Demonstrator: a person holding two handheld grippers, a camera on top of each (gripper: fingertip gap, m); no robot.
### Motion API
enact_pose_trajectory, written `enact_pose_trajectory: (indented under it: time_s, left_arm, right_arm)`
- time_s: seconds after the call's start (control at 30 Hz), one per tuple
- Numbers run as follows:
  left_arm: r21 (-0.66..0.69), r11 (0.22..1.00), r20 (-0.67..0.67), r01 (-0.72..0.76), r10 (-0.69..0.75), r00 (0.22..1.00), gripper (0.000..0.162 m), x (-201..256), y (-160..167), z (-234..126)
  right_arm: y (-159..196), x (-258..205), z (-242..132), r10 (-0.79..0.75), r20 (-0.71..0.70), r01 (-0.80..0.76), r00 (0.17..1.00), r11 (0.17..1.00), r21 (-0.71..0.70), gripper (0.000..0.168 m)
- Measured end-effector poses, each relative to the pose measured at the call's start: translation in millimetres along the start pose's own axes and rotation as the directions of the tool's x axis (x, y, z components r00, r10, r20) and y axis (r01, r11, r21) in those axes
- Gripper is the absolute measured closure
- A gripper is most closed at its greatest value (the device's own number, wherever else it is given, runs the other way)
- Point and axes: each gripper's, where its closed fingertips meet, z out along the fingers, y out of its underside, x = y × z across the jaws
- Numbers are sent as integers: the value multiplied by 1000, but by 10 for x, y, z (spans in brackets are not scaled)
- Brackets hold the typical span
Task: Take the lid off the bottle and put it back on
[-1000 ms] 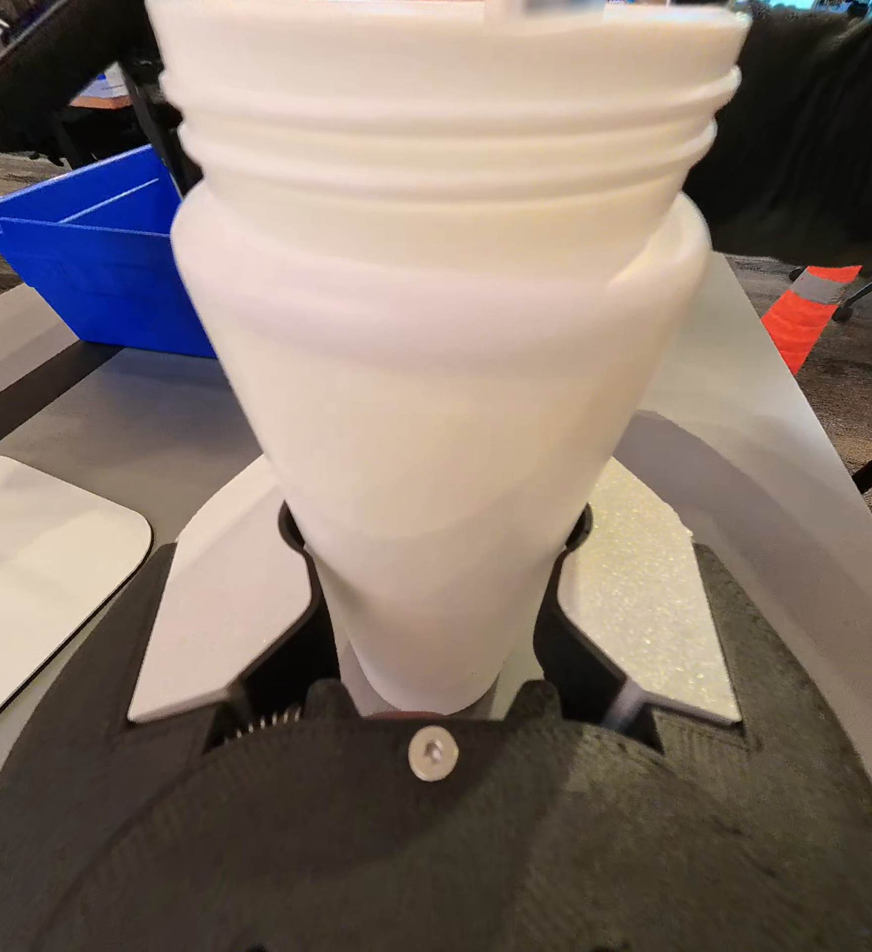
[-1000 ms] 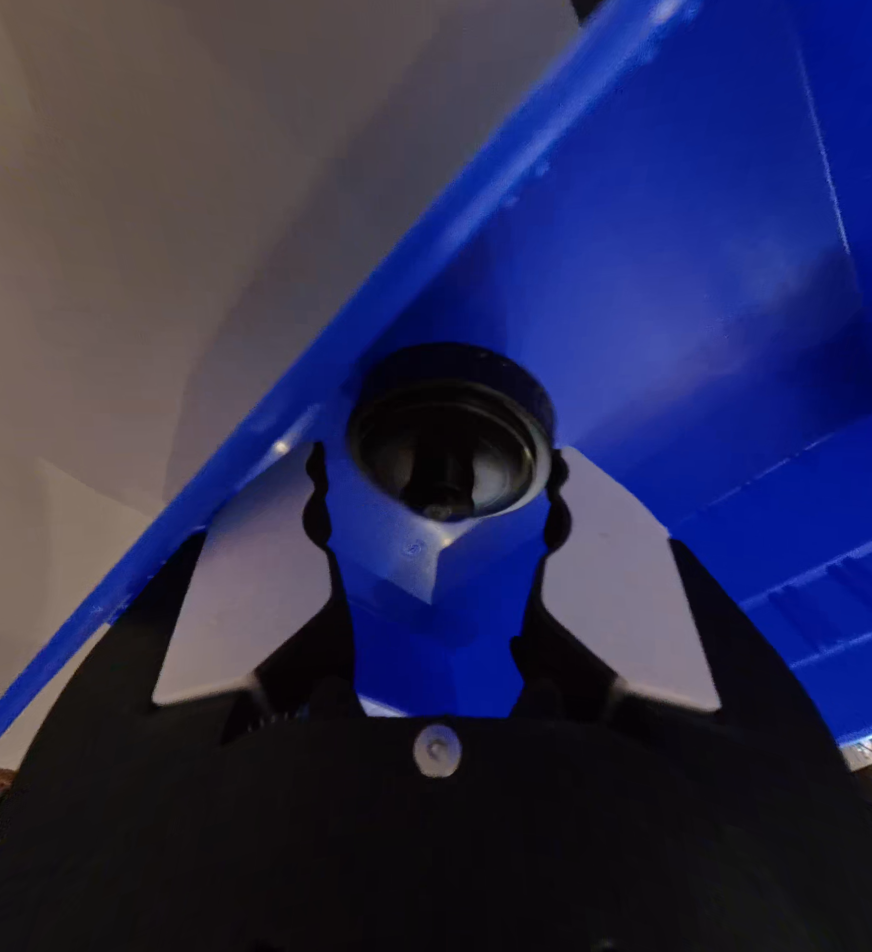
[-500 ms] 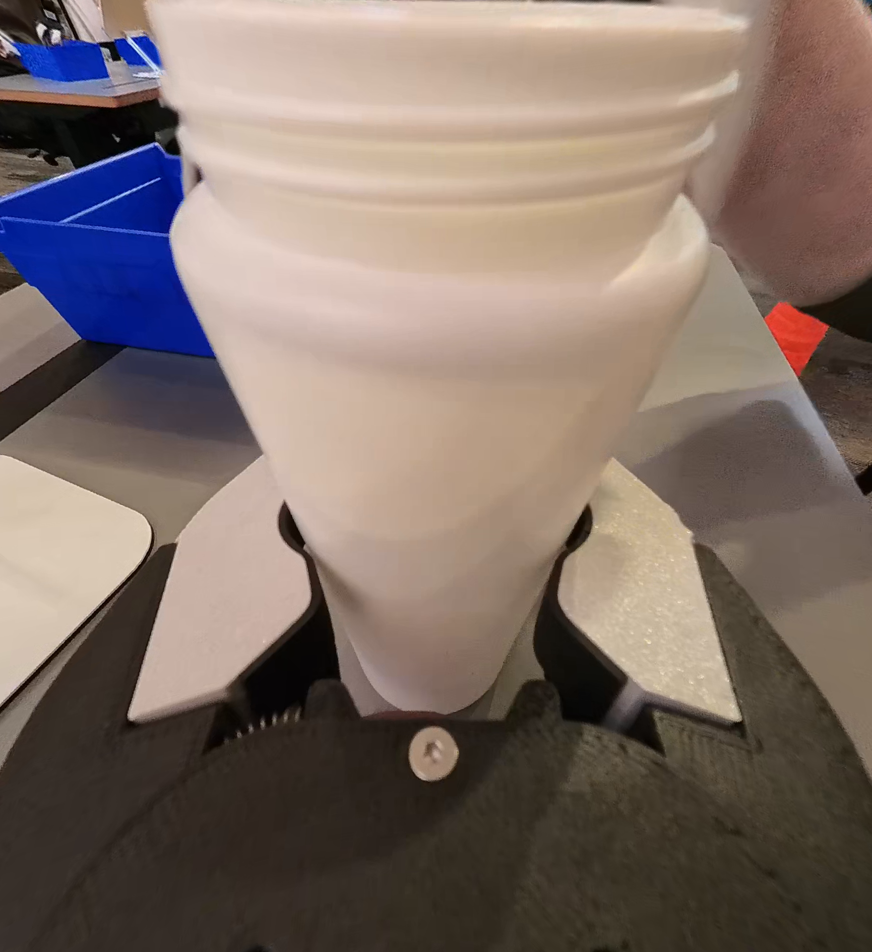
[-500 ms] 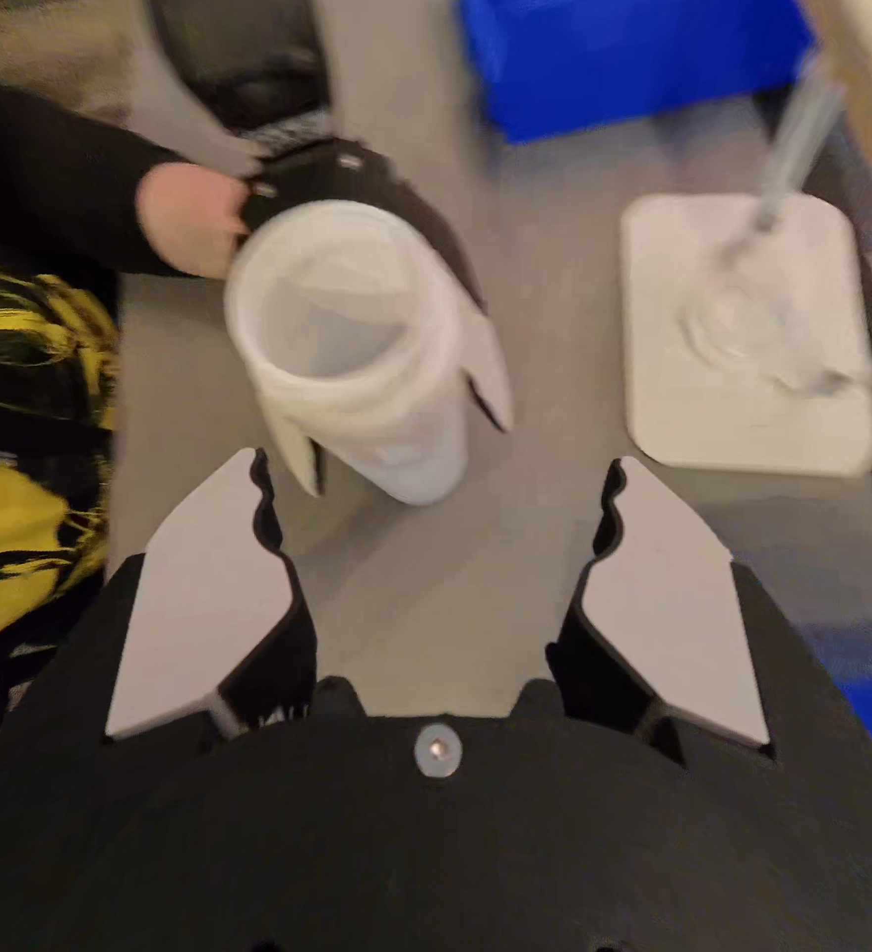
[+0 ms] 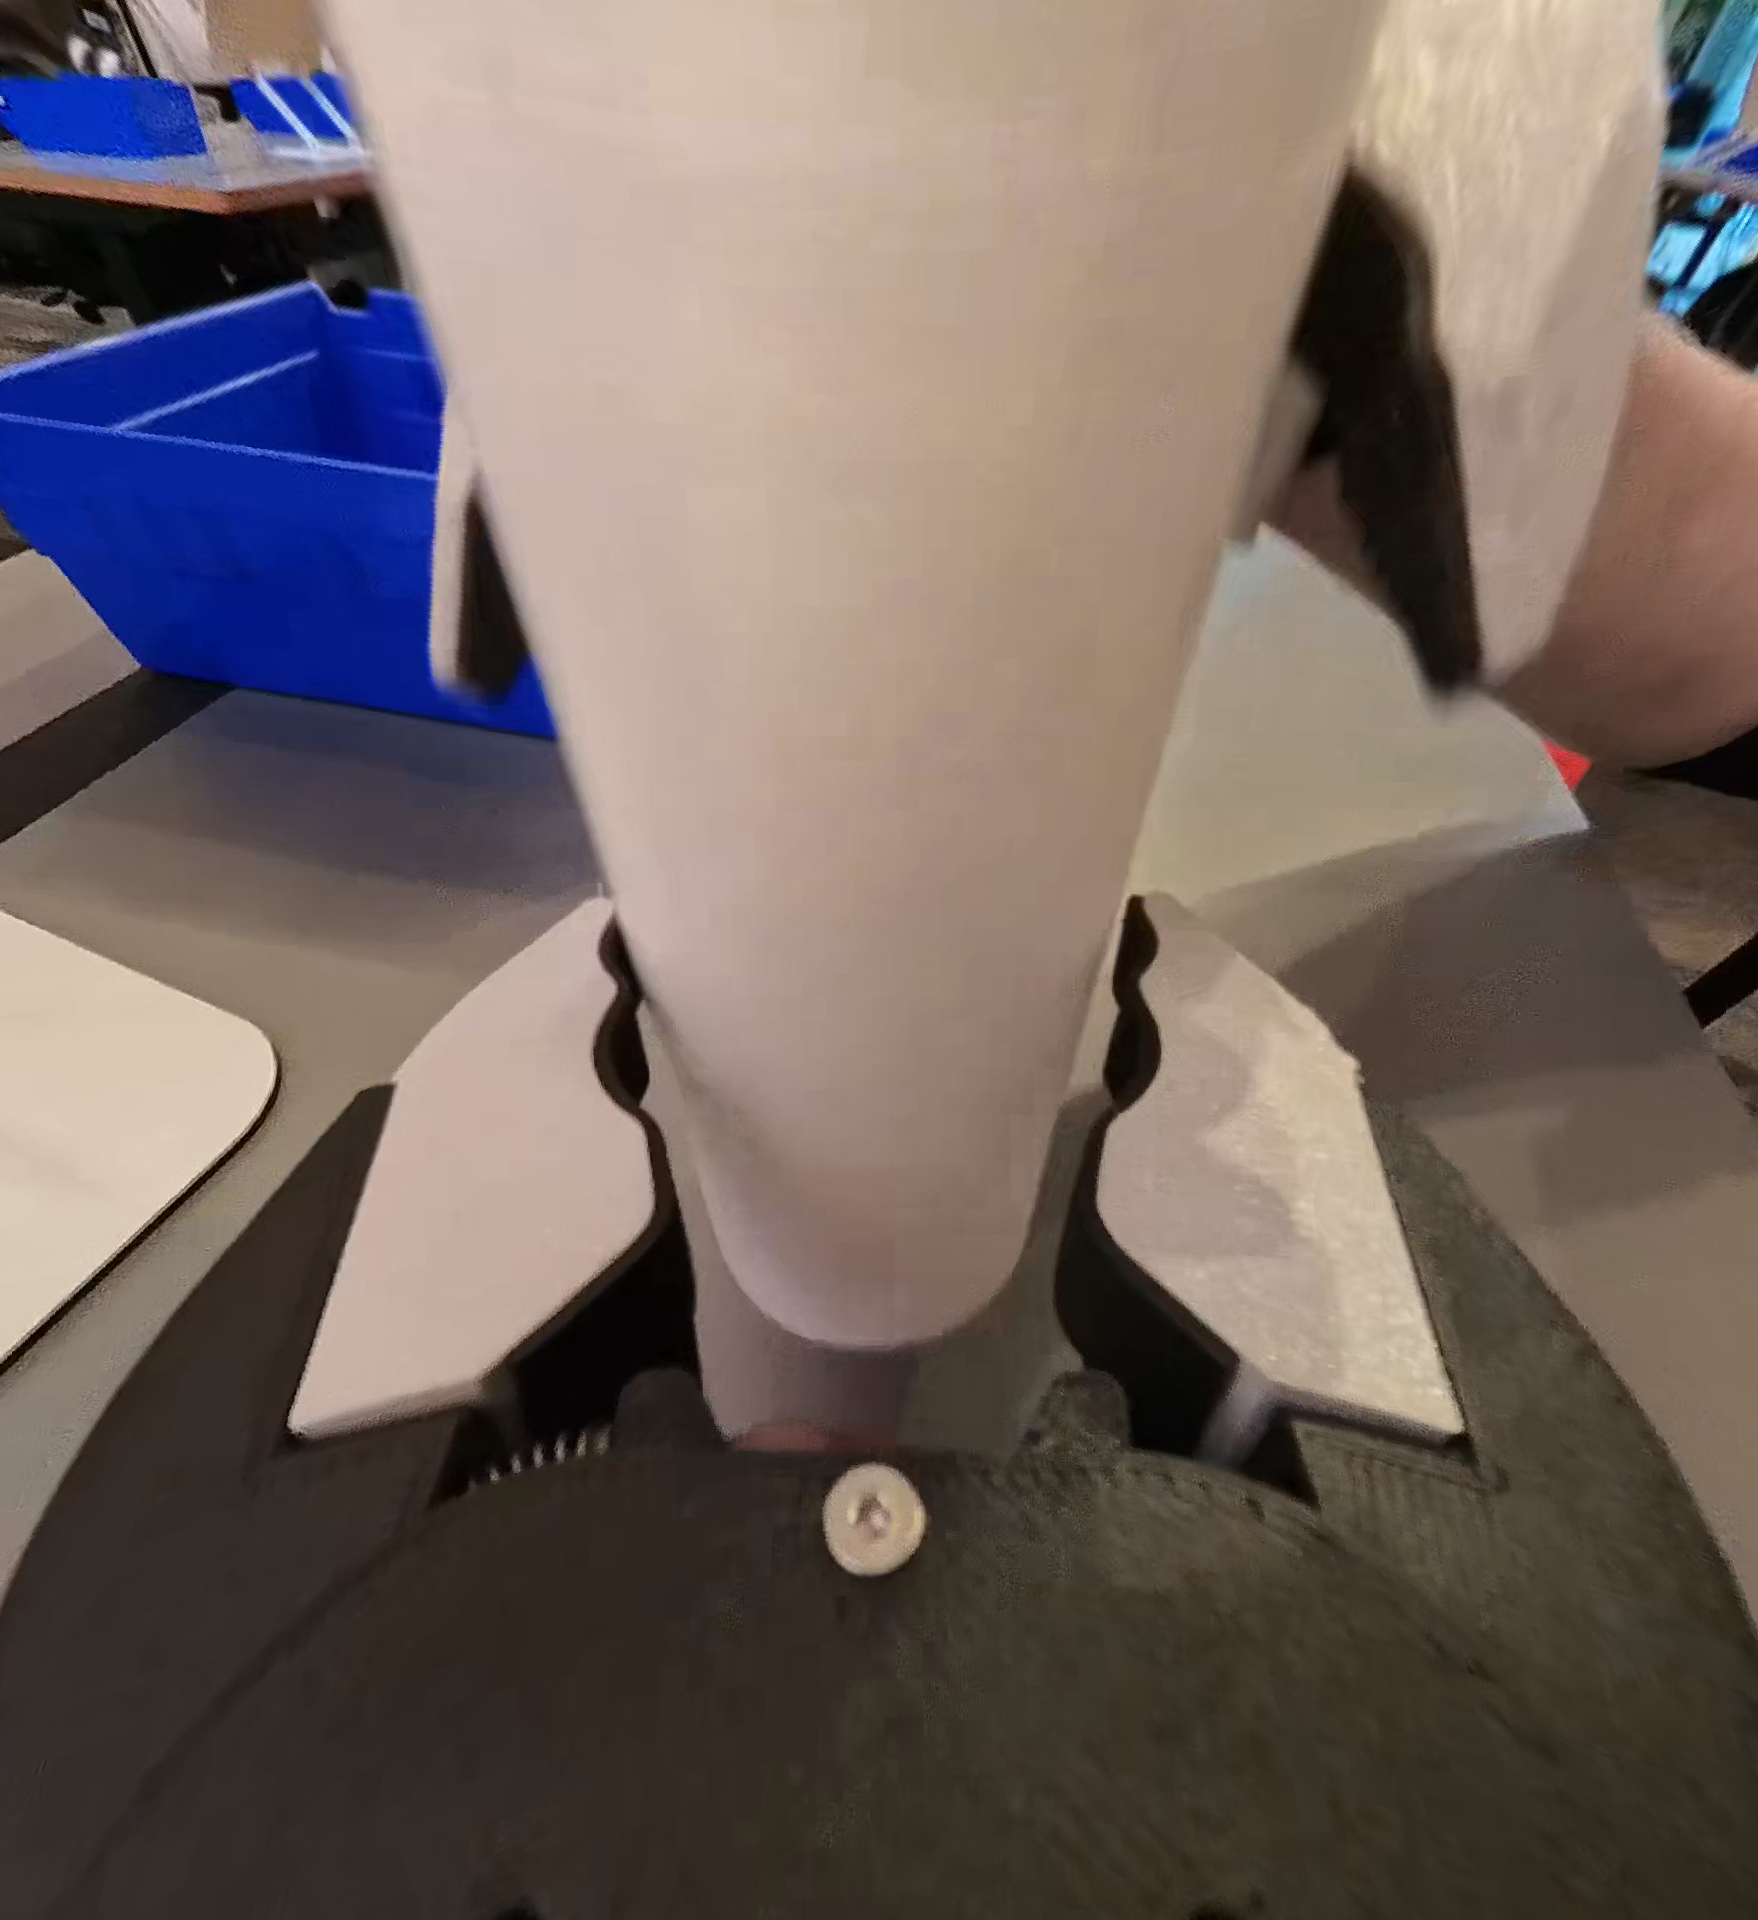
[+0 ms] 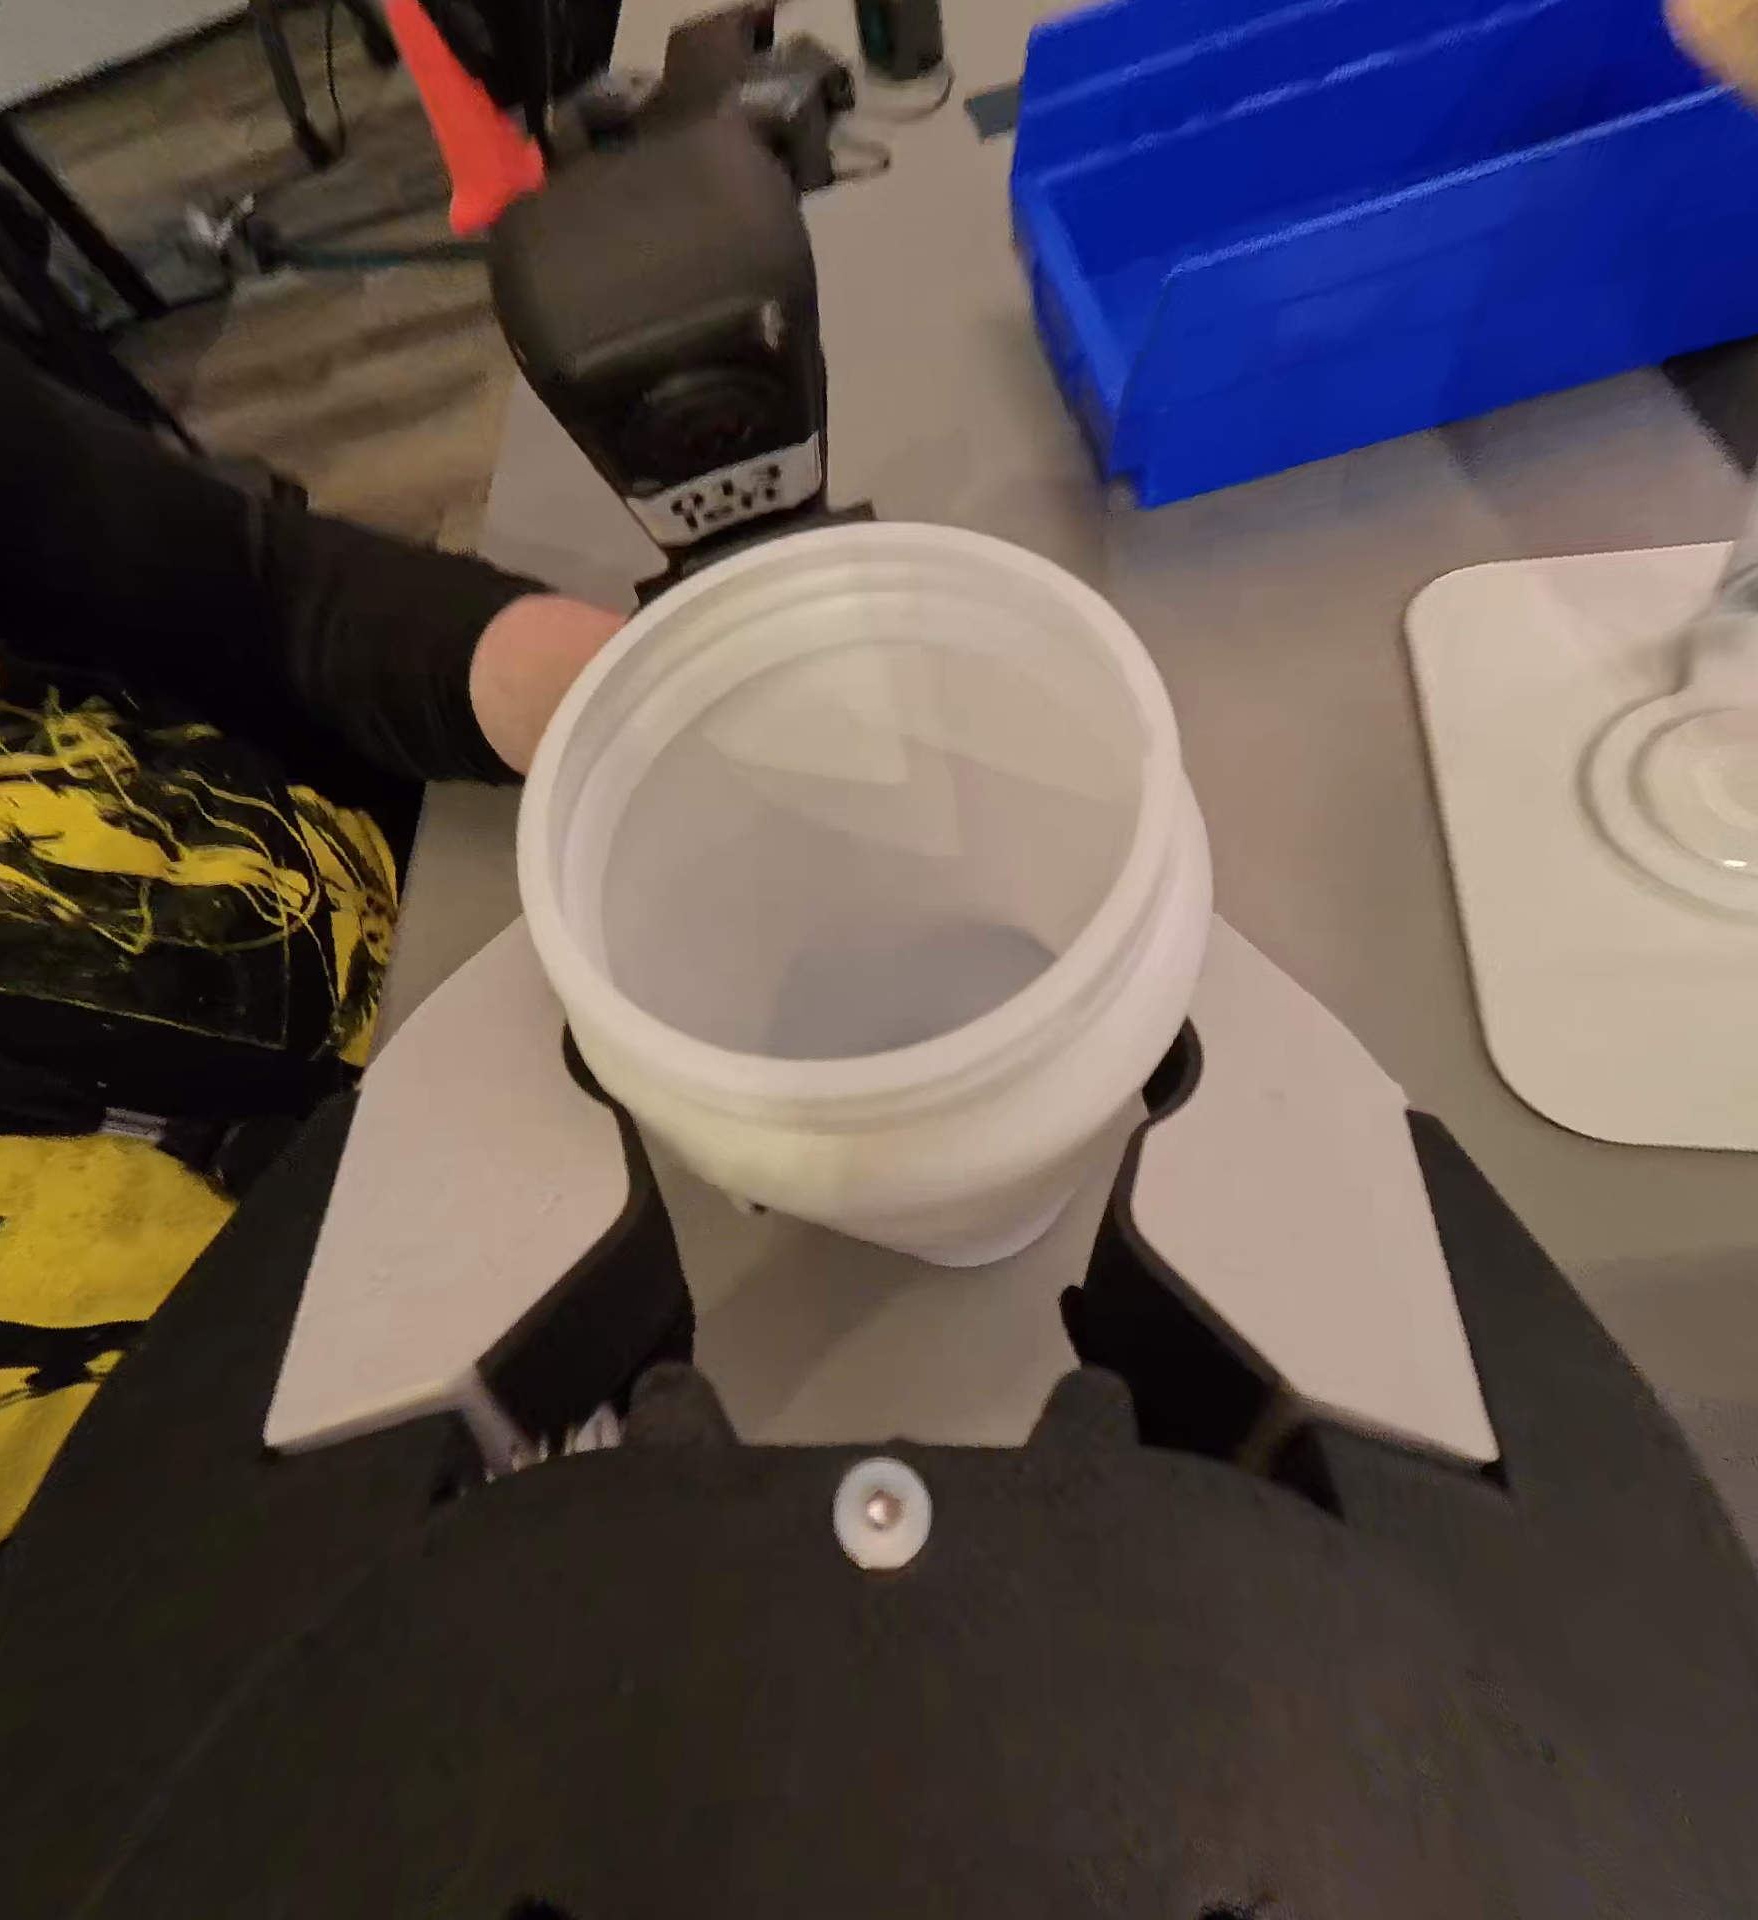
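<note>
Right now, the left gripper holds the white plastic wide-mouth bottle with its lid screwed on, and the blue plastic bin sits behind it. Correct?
Not quite: the lid is off. The right wrist view shows the white plastic bottle with an open mouth and bare threads. The left gripper does hold it, with the blue plastic bin behind.

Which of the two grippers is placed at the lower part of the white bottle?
The left gripper: it flanks the white bottle near the base. The right gripper sits higher, around the shoulder under the open mouth.

Bottle (image 6: 859,904) between bin (image 6: 1374,239) and person (image 6: 127,831)
</note>
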Motion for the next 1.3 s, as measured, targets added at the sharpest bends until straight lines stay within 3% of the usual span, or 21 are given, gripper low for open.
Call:
enact_pose_trajectory:
  time_s: [0.07, 0.17, 0.3, 0.43, 0.67, 0.77, 0.9, 1.0, 1.13, 1.3]
  left_arm:
    - [6, 1000, 25, 19, -19, 1000, 81, -77, 14, -21]
    - [-12, 999, 58, 49, -49, 997, 88, -180, 115, -2]
    - [-104, 994, 121, 23, -10, 993, 92, -262, 309, 87]
    - [-137, 991, 141, 10, 10, 990, 90, -277, 355, 127]
    - [-138, 990, 144, 25, -5, 990, 88, -296, 361, 128]
    - [-154, 988, 142, 17, 5, 990, 87, -287, 379, 143]
    - [-159, 987, 137, 18, 4, 991, 87, -282, 386, 149]
    - [-158, 987, 134, 19, 2, 991, 87, -281, 386, 149]
    - [-162, 987, 130, 21, 0, 992, 87, -279, 391, 153]
    - [-167, 985, 136, 34, -12, 991, 87, -298, 402, 157]
  right_arm:
    - [-141, 99, -304, 21, -65, -17, 998, 998, 56, 67]
    - [-315, 400, -955, 77, -272, -51, 959, 993, 102, 67]
    - [-259, 994, -1931, 139, -630, -119, 764, 990, 75, 67]
    - [213, 1493, -2398, 261, -745, -350, 613, 936, 40, 67]
    - [1239, 2101, -2311, 427, -757, -664, 495, 747, -13, 67]
    - [1307, 2304, -2303, 455, -764, -665, 458, 745, 45, 68]
    - [1459, 2477, -2382, 412, -818, -700, 402, 714, 15, 71]
    - [1564, 2533, -2427, 395, -843, -715, 366, 698, 17, 62]
    - [1339, 2385, -2333, 365, -831, -607, 420, 794, 41, 69]
    - [578, 1787, -1775, 276, -745, -294, 607, 949, 112, 82]
